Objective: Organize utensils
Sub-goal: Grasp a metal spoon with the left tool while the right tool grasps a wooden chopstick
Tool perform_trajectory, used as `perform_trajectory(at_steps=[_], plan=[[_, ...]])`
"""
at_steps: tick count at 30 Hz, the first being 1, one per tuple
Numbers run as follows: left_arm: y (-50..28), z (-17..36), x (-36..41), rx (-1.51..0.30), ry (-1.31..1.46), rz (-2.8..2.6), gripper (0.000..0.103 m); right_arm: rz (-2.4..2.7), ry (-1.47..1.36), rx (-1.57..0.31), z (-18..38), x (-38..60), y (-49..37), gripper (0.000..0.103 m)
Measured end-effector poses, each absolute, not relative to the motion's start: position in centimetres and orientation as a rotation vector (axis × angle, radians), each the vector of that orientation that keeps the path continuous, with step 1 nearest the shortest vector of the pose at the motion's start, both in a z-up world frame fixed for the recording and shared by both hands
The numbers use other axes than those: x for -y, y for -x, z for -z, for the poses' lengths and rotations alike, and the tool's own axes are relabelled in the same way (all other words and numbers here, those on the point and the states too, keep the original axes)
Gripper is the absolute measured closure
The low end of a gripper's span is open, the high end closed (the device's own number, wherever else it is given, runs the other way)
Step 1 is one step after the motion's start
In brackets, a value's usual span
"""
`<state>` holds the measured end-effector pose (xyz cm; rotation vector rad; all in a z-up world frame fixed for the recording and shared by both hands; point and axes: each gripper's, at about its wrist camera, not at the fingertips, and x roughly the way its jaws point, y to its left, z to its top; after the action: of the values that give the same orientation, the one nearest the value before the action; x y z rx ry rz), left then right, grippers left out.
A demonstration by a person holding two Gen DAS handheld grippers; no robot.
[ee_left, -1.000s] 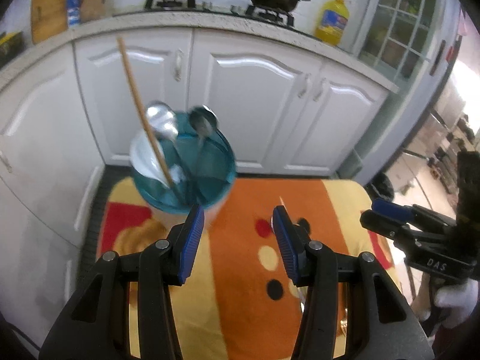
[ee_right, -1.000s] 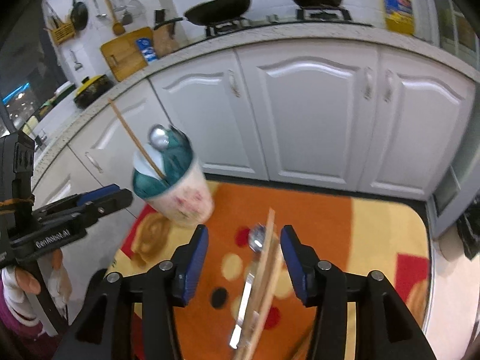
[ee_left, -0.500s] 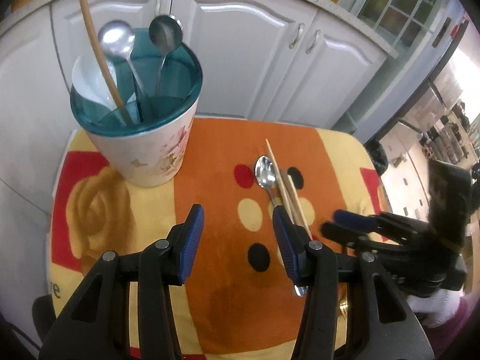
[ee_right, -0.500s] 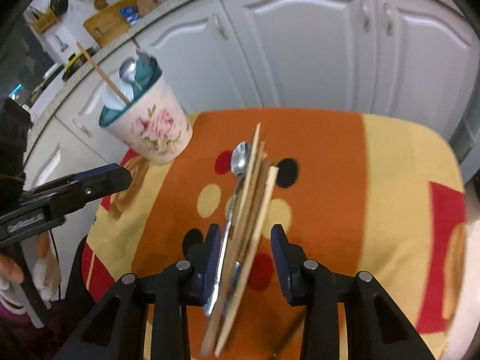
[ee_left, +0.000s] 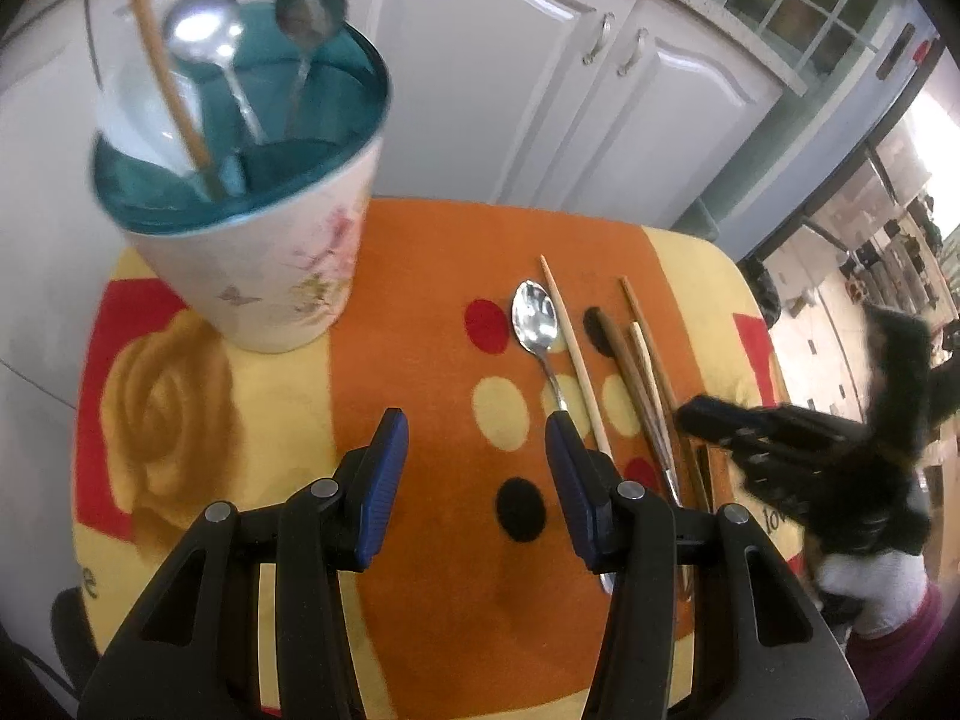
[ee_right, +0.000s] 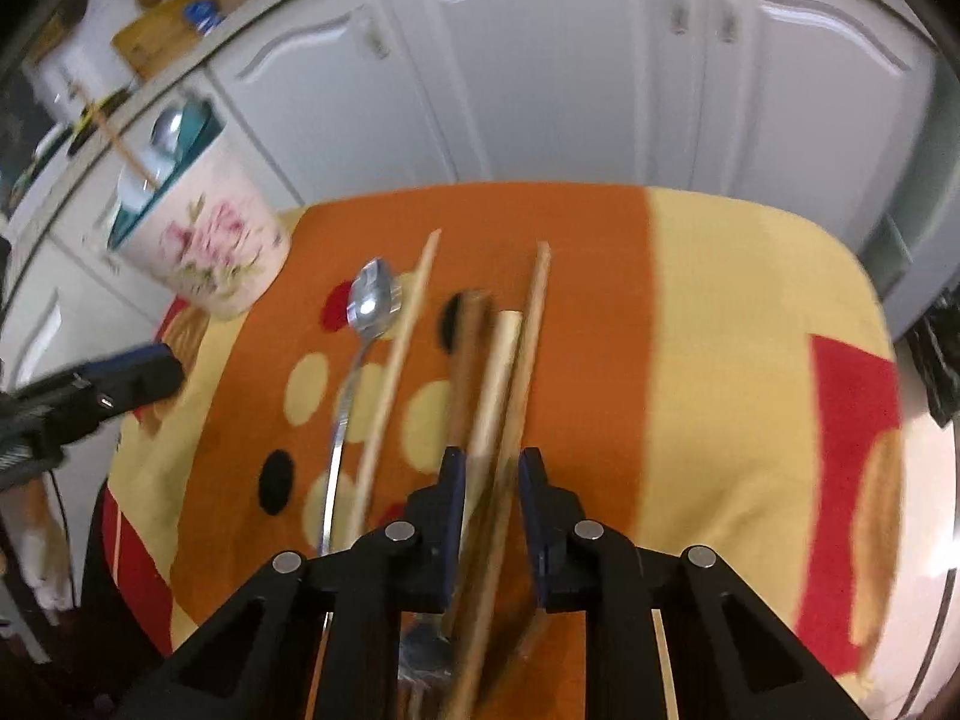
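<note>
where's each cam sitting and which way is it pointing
Left wrist: on the left gripper, looking down over open jaws at the floral holder and spoon; the right gripper shows at right.
Right wrist: on the right gripper, jaws around the chopsticks.
Shared: holder, spoon, chopsticks, patterned cloth.

The left gripper (ee_left: 477,459) hangs over the table with its jaws spread wide, nothing between them. The right gripper (ee_right: 491,477) sits low, jaws drawn narrow around the chopsticks (ee_right: 501,396), though contact is unclear.
</note>
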<state>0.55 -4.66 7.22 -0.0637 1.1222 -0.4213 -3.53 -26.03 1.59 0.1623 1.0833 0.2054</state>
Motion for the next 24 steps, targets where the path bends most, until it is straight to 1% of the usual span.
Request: perform_trajectory(at_steps=[4, 10, 19, 24], plan=[[-1.2, -6.2, 6.4, -1.144, 0.039, 0.438, 0.056, -0.193, -0.196, -1.065, -2.8, 27.8, 3.9, 0.085], [-3.2, -5.0, 8.0, -1.148, 0.032, 0.427, 0.056, -0.26, -0.255, -1.031, -3.8, 27.5, 3.8, 0.085], [-6.1, -3.3, 9.0, -1.138, 0.053, 0.452, 0.056, -0.304, -0.34, -1.009, -2.4, 28.1, 0.6, 0.085], [-6.7, -2.9, 9.8, -1.115, 0.029, 0.452, 0.056, -0.307, -0.32, -1.034, -1.9, 28.0, -1.3, 0.085]])
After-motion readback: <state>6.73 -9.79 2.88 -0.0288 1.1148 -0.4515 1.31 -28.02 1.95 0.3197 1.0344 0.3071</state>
